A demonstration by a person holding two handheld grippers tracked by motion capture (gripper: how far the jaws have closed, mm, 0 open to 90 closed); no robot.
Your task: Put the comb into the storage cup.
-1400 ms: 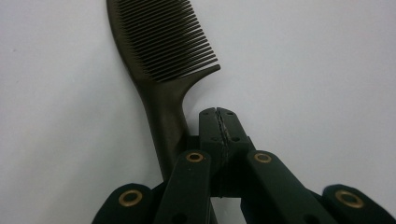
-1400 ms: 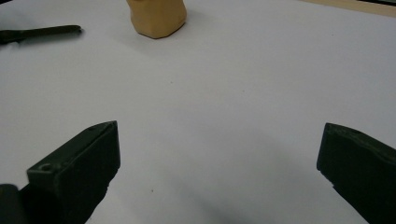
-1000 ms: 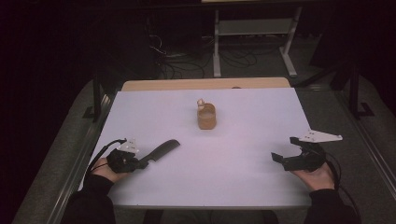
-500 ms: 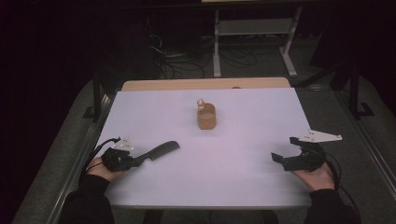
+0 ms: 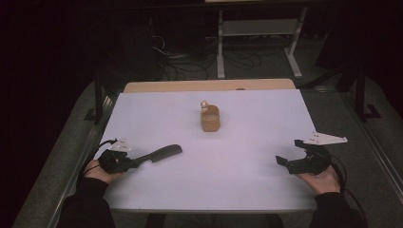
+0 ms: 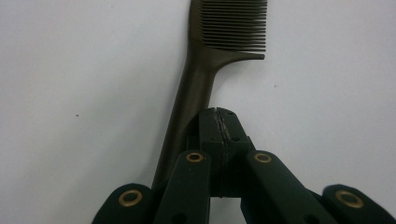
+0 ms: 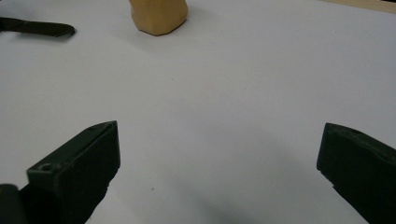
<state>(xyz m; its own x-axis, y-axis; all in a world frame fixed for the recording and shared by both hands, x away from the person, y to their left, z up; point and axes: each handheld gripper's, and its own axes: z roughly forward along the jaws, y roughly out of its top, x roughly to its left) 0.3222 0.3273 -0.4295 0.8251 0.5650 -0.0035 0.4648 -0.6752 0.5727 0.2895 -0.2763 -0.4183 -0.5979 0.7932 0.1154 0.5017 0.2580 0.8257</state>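
Comb (image 6: 219,51) lies by the worktop's (image 5: 237,199) left edge, your left tongs (image 6: 218,116) pressed together beside its handle, gripping nothing. Right tongs (image 7: 219,154) rest spread apart; next, I'd judge, open left around the handle.

A dark comb (image 5: 159,155) lies flat on the white surface (image 5: 228,142), well apart from the tan cup (image 5: 210,118), teeth end toward it.

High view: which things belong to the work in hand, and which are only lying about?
In the job: black comb, left gripper shut beside its handle.
Lying about: tan cup, small white thing at its rim, open right gripper.
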